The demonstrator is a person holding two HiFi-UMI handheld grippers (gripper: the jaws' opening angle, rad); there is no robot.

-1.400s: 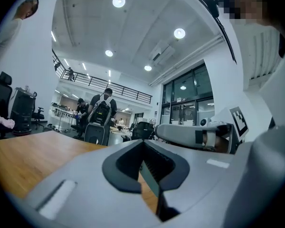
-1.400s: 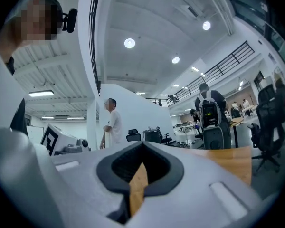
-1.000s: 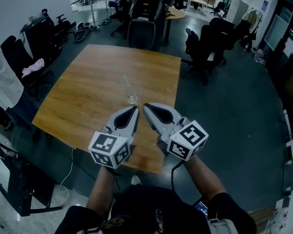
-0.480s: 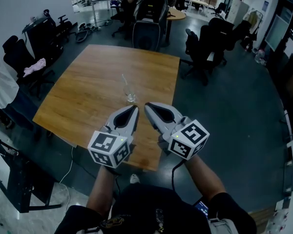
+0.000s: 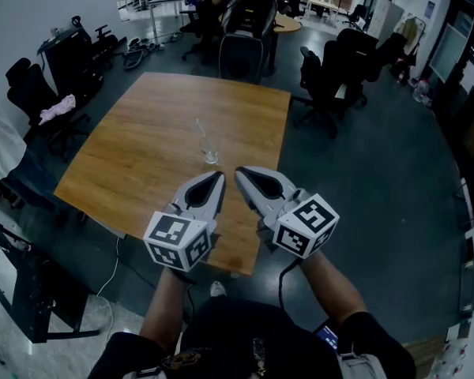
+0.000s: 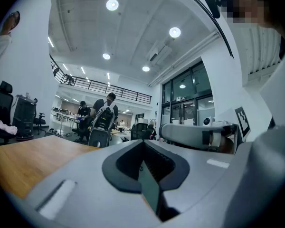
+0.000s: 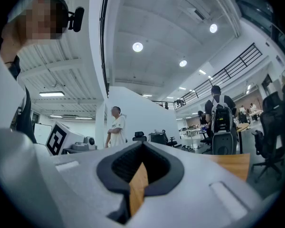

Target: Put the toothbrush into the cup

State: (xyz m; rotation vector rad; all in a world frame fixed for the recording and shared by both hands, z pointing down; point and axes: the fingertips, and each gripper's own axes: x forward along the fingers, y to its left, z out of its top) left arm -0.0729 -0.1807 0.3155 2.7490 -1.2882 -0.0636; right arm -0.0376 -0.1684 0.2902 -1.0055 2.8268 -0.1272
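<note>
Your left gripper [image 6: 143, 141], a two-jaw tool of smooth grey matte plastic, is clenched on nothing. Its jaws meet at the tips and enclose a diamond-shaped recess lined with dark ribbed padding. Your right gripper [image 7: 142, 144], of the same make, is likewise closed and empty; the thin slit below its recess shows only a sliver of wood grain. In the head view both grippers taper to points side by side over the near right corner of the square, round-cornered, warm brown wooden table [image 5: 150, 136], each carrying a white cube with black square markers at its rear.

Just beyond the tips, near the middle of the tabletop and slightly toward its right edge, stands the small clear glass cup [image 5: 211, 157]. The thin pale toothbrush [image 5: 201, 134] rests inside it, its handle leaning toward the far left corner; its bristles are too small to make out.

Only the head view shows the cup and the toothbrush; in both gripper views the jaw bodies block them. The right gripper view alone shows a standing person in a white shirt [image 7: 116, 127].
</note>
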